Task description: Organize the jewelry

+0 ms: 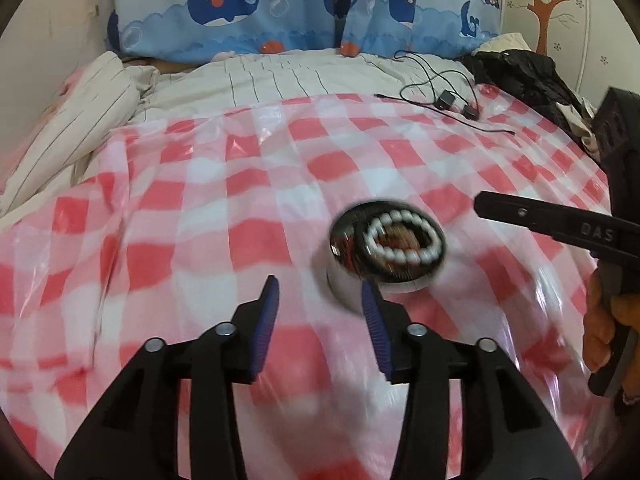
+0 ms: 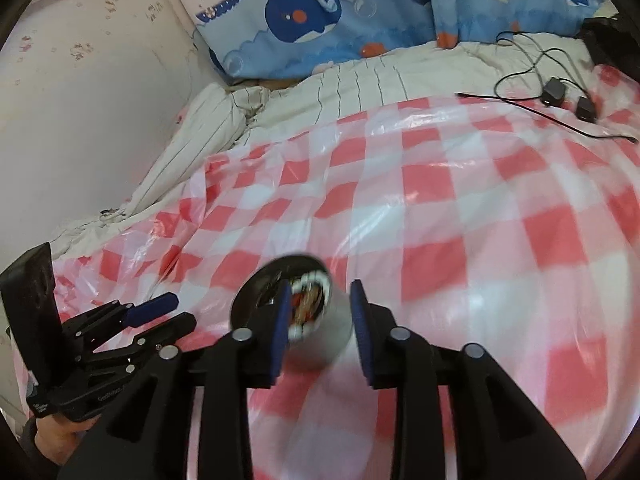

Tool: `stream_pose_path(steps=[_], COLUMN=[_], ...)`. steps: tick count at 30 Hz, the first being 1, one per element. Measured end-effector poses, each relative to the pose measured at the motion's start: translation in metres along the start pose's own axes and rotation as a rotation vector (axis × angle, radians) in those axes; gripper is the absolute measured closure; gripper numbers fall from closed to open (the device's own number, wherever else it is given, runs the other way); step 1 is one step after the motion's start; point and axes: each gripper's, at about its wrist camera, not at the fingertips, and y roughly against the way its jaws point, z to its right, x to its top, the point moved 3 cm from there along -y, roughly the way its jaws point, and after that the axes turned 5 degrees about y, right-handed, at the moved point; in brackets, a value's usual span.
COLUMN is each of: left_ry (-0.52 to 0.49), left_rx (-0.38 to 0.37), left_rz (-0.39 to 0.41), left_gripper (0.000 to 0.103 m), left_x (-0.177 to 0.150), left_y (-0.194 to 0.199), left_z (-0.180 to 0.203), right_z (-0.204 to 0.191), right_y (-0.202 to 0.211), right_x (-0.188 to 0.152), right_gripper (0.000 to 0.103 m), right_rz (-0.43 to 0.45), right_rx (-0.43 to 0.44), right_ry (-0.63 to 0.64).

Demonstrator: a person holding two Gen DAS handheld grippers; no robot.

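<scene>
A round white jewelry tin (image 1: 384, 248) with a dark inside stands on the pink-and-white checked sheet (image 1: 224, 208). A white bead bracelet (image 1: 400, 236) and some brownish pieces lie inside it. My left gripper (image 1: 320, 312) is open and empty, just left of and in front of the tin. My right gripper (image 2: 320, 312) is open with the tin (image 2: 296, 312) between its fingers, apart from both pads. In the left wrist view the right gripper's finger (image 1: 552, 224) reaches in from the right. In the right wrist view the left gripper (image 2: 132, 320) shows at the lower left.
The checked sheet covers a bed with a striped duvet (image 1: 256, 80) behind it. A black charger and cable (image 1: 452, 100) lie at the back right, beside dark clothing (image 1: 520, 72). A whale-print cushion (image 1: 288, 12) stands along the wall.
</scene>
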Motion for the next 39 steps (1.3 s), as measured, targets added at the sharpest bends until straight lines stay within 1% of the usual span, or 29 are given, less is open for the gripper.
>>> stream_pose_path(steps=[1, 2, 3, 5, 8, 9, 10, 12, 15, 17, 18, 20, 22, 24, 29, 36, 39], left_ry=[0.002, 0.0, -0.003, -0.015, -0.017, -0.014, -0.001, 0.032, 0.065, 0.074, 0.075, 0.071, 0.065, 0.056, 0.043, 0.058, 0.071], left_rx=[-0.006, -0.011, -0.014, -0.014, -0.003, 0.004, 0.013, 0.019, 0.037, 0.043, 0.049, 0.066, 0.087, 0.095, 0.117, 0.15, 0.161], left_rz=[-0.008, -0.015, -0.021, -0.039, -0.047, -0.048, -0.048, -0.044, -0.041, -0.04, -0.037, -0.032, -0.027, -0.026, -0.015, -0.015, -0.008], left_gripper=[0.057, 0.053, 0.052, 0.049, 0.046, 0.045, 0.044, 0.042, 0.037, 0.029, 0.028, 0.021, 0.016, 0.014, 0.009, 0.008, 0.008], left_x=[-0.011, -0.019, -0.026, -0.046, -0.07, -0.075, -0.083, -0.093, -0.109, -0.115, -0.119, -0.129, -0.136, -0.142, -0.15, -0.155, -0.155], left_y=[0.006, 0.01, 0.013, 0.024, 0.037, 0.04, 0.044, 0.05, 0.057, 0.059, 0.062, 0.068, 0.072, 0.075, 0.078, 0.073, 0.074], left_z=[0.003, 0.005, 0.006, 0.01, 0.01, 0.009, 0.007, 0.004, 0.004, 0.007, 0.009, 0.014, 0.018, 0.021, 0.027, 0.025, 0.023], right_z=[-0.001, -0.002, -0.005, -0.011, -0.02, -0.025, -0.03, -0.036, -0.039, -0.041, -0.042, -0.042, -0.042, -0.041, -0.042, -0.043, -0.043], right_y=[0.007, 0.012, 0.014, 0.016, 0.021, 0.024, 0.03, 0.04, 0.051, 0.057, 0.061, 0.067, 0.07, 0.071, 0.069, 0.069, 0.068], right_x=[-0.012, -0.023, -0.031, -0.036, -0.04, -0.044, -0.052, -0.075, -0.108, -0.122, -0.129, -0.14, -0.152, -0.163, -0.168, -0.17, -0.17], right_gripper=[0.065, 0.065, 0.065, 0.065, 0.065, 0.062, 0.056, 0.049, 0.049, 0.049, 0.048, 0.047, 0.043, 0.043, 0.039, 0.031, 0.029], right_rz=[0.0, -0.007, -0.017, -0.019, -0.01, -0.006, -0.001, -0.009, -0.045, -0.06, -0.062, -0.066, -0.074, -0.084, -0.078, -0.075, -0.079], right_rx=[-0.004, -0.013, -0.034, -0.072, -0.058, -0.058, -0.063, -0.096, -0.132, -0.151, -0.163, -0.174, -0.195, -0.221, -0.257, -0.287, -0.295], right_ry=[-0.001, 0.008, 0.028, 0.059, 0.062, 0.07, 0.085, 0.102, 0.107, 0.1, 0.096, 0.082, 0.077, 0.082, 0.103, 0.109, 0.114])
